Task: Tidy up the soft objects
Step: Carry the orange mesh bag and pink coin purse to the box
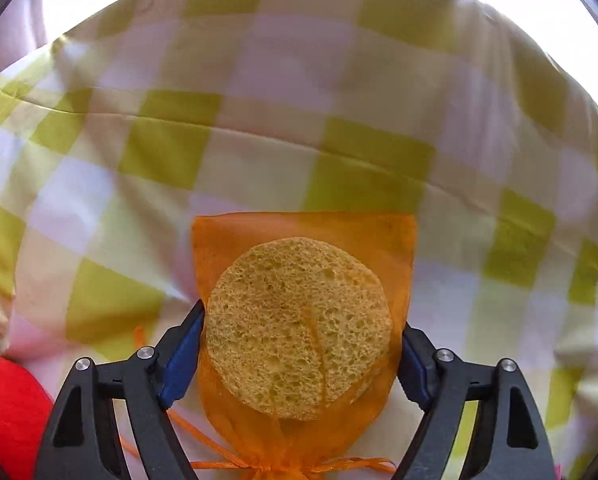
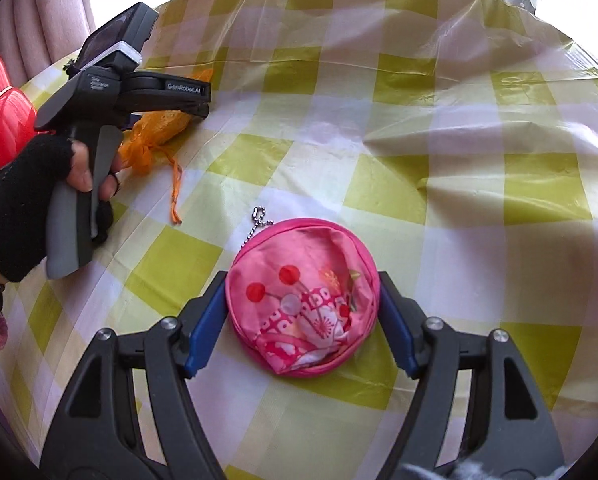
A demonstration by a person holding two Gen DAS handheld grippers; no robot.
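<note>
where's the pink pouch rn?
Right wrist view, low centre: pink pouch on the checked tablecloth, between the right tongs' blue pads.

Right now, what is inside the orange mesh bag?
A round yellow sponge shows through the orange mesh bag. Anything beneath the sponge is covered.

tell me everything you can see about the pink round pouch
The pink round pouch is a soft fabric coin purse, crumpled on top, printed with red cherries and white and pink flowers. A darker pink edge runs round it, and a silver ball chain trails from its far left. It lies flat on the checked tablecloth, between the blue pads of the right gripper, which touch its sides.
</note>
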